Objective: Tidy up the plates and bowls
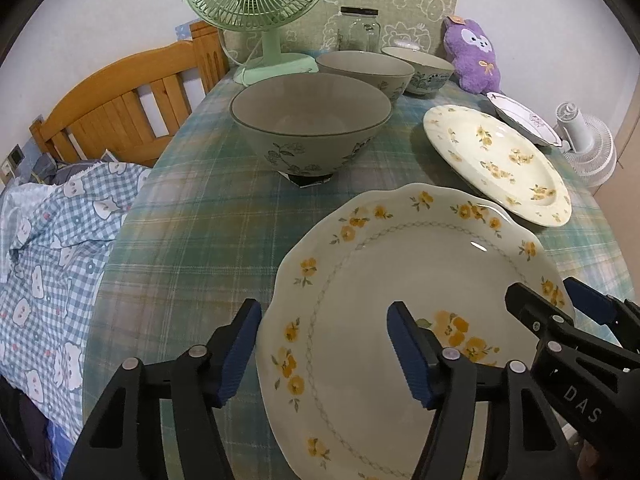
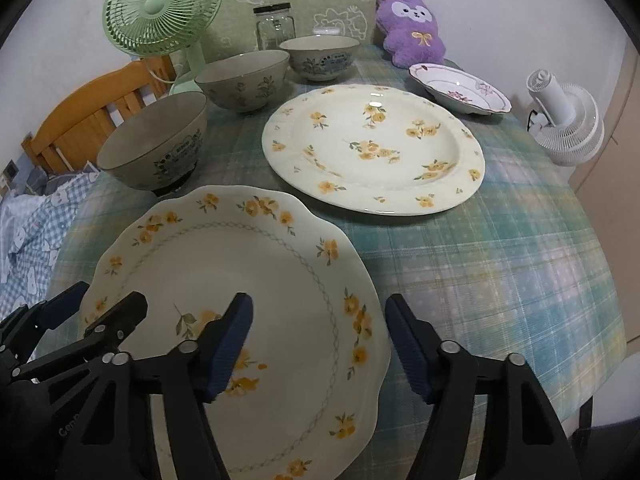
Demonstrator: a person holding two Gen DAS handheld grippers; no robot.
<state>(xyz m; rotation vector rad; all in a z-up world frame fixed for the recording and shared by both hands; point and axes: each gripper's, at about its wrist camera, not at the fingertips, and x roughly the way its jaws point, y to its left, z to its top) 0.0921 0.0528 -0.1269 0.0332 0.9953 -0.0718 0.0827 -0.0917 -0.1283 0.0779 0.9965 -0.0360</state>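
**Both grippers straddling the rims of the near plate**

Left wrist view: left gripper (image 1: 322,350) fingers moderately wide, gripping nothing; scalloped plate (image 1: 400,280) has its left rim between them, one finger outside, one over the well; close only once the rim is seated deep.

Right wrist view: right gripper (image 2: 320,346) likewise parted, right rim between its fingers; round plate (image 2: 374,148) lies ahead, probably the stacking target; lift level, both sides together.
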